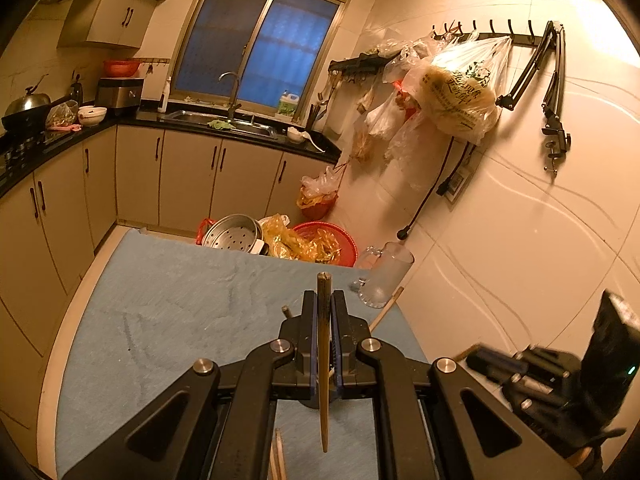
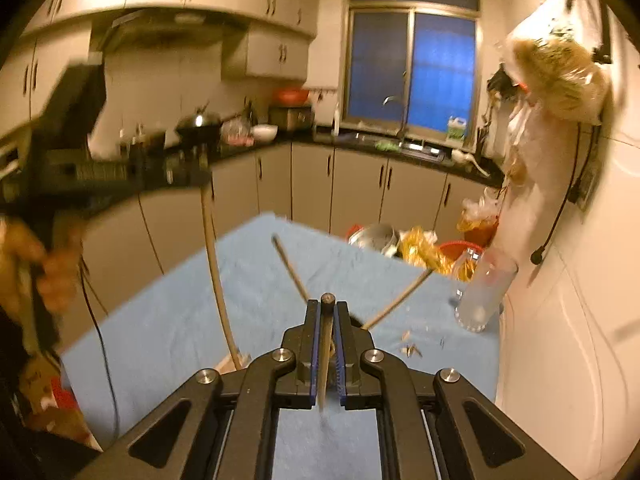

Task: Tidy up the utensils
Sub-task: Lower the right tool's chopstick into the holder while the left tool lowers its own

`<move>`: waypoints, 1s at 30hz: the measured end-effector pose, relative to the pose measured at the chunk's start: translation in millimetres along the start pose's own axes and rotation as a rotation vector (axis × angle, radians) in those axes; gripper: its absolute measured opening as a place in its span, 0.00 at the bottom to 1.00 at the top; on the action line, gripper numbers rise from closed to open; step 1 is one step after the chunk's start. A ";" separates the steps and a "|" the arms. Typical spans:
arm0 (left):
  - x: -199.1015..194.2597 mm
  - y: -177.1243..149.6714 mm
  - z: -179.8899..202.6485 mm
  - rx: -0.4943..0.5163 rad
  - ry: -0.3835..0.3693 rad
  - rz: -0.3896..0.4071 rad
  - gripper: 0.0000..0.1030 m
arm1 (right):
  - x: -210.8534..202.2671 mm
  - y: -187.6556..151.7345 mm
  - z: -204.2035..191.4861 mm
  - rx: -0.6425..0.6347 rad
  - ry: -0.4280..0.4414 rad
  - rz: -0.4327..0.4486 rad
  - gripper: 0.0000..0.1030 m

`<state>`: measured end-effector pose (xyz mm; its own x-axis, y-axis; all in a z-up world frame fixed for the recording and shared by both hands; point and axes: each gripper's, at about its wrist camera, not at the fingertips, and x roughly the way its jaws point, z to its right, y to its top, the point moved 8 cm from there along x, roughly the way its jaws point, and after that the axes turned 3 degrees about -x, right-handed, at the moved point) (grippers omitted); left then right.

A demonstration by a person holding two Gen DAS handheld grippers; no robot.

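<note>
Right gripper [image 2: 325, 312] clamped on a dark-tipped wooden chopstick [image 2: 325, 360] above the blue cloth-covered table [image 2: 168, 328]; two wooden chopsticks [image 2: 290, 266] and a clear glass mug [image 2: 486, 292] rest there.

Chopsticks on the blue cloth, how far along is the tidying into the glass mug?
Done: nothing shows inside the glass mug. In hand: the left claw is shut on one chopstick, and the right claw is shut on another chopstick. Left: two loose chopsticks lie on the blue cloth.
</note>
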<state>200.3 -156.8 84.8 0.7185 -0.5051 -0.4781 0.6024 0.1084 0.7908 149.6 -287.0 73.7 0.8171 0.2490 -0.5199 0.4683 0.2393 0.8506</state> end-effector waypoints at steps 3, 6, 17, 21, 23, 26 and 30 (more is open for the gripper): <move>1.6 0.0 -0.4 -0.004 -0.001 -0.001 0.06 | -5.5 17.2 2.3 0.018 0.000 0.036 0.01; 4.7 -0.9 -1.4 -0.014 0.000 -0.006 0.06 | -8.3 30.5 1.1 0.019 -0.005 0.048 0.01; 2.4 -2.6 -8.9 -0.013 0.002 -0.008 0.06 | 77.4 -71.6 43.0 0.358 0.049 -0.326 0.30; 8.2 0.3 -9.9 -0.025 0.004 -0.011 0.06 | 91.2 -102.7 46.2 0.453 0.120 -0.344 0.30; 11.0 -0.8 -10.6 -0.030 0.003 -0.016 0.06 | 95.2 -102.8 46.8 0.456 0.125 -0.334 0.30; 13.9 -3.6 -12.0 -0.031 0.003 -0.024 0.06 | 112.8 -109.0 41.4 0.434 0.157 -0.366 0.30; 15.0 -4.4 -14.1 -0.034 0.008 -0.029 0.06 | 136.9 -124.4 22.4 0.373 0.164 -0.440 0.30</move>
<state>213.4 -152.7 68.8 0.7034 -0.5014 -0.5039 0.6343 0.1227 0.7633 210.8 -303.7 -101.6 0.4711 0.3503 -0.8096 0.8615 0.0143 0.5075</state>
